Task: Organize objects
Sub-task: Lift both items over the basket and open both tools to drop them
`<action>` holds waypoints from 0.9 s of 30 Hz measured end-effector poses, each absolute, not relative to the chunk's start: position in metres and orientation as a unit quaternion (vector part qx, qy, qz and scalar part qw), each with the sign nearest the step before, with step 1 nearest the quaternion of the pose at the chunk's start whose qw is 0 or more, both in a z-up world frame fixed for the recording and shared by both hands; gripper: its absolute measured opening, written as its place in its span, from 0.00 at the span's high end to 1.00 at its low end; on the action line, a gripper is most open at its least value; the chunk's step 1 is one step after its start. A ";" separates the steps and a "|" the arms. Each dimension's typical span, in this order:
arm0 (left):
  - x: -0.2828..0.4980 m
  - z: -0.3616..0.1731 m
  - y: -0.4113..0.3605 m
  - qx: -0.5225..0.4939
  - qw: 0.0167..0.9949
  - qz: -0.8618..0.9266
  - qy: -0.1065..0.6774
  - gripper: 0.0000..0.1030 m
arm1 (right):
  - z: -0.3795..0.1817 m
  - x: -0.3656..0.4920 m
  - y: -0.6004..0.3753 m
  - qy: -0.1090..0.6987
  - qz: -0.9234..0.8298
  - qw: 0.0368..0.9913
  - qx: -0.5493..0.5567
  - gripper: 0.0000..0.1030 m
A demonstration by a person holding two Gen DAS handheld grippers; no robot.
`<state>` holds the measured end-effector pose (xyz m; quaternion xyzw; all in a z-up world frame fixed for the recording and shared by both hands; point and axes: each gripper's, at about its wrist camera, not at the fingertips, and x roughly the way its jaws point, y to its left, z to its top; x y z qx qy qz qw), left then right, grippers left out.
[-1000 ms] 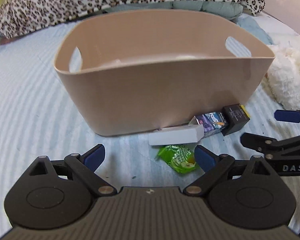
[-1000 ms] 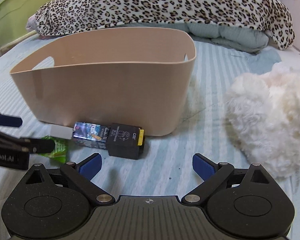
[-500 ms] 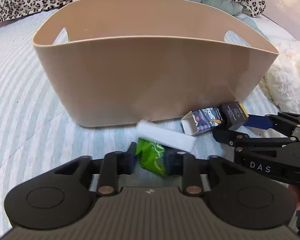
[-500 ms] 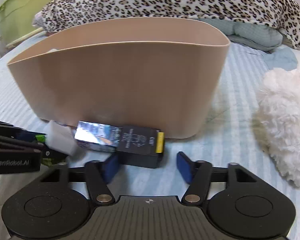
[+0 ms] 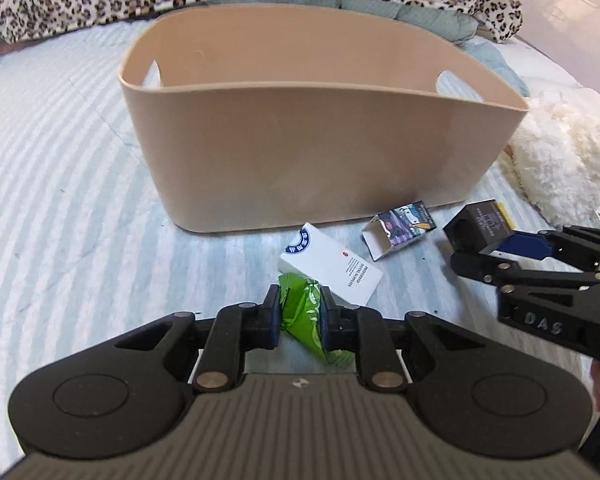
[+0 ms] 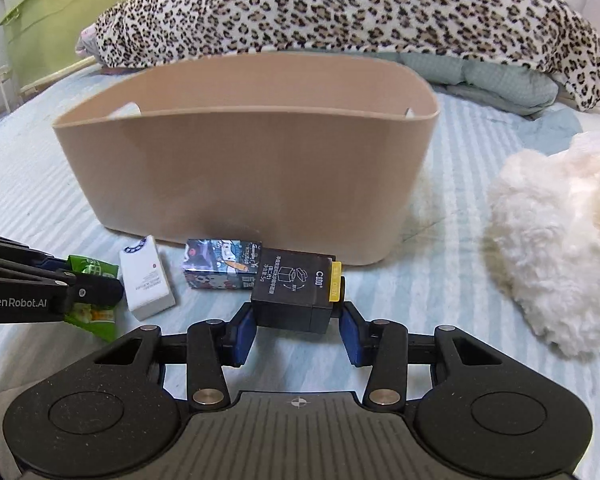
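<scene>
The bin [image 5: 320, 168] walls hide its floor in both views, and the fluffy white cushion [image 6: 556, 264] runs past the right edge.

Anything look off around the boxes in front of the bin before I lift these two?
One thing: the patterned carton lies on its side with an end flap open, seemingly empty inside. The white box sits askew beside it. Nothing looks spilled; the green packet and black box sit between jaws.

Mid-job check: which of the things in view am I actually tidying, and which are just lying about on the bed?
Job items: green packet in left gripper; black box in right gripper; white box; printed carton; beige bin.

Just lying about: fluffy white cushion; leopard blanket; green crate.
</scene>
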<state>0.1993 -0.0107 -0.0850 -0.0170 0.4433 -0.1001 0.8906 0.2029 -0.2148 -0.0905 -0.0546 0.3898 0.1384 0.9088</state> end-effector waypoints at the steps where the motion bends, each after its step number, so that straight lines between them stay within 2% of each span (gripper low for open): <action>1: 0.196 -0.081 -0.009 -0.014 0.893 -0.101 0.438 0.81 | -0.087 0.199 -0.216 0.385 0.138 0.911 -0.055 0.59; 16: 0.166 -0.001 -0.005 0.016 0.935 -0.094 0.341 0.81 | -0.006 0.156 -0.231 0.282 0.146 0.947 -0.049 0.59; 27: 0.212 0.039 -0.018 0.041 0.956 -0.077 0.282 0.81 | 0.044 0.192 -0.230 0.216 0.131 0.967 -0.029 0.59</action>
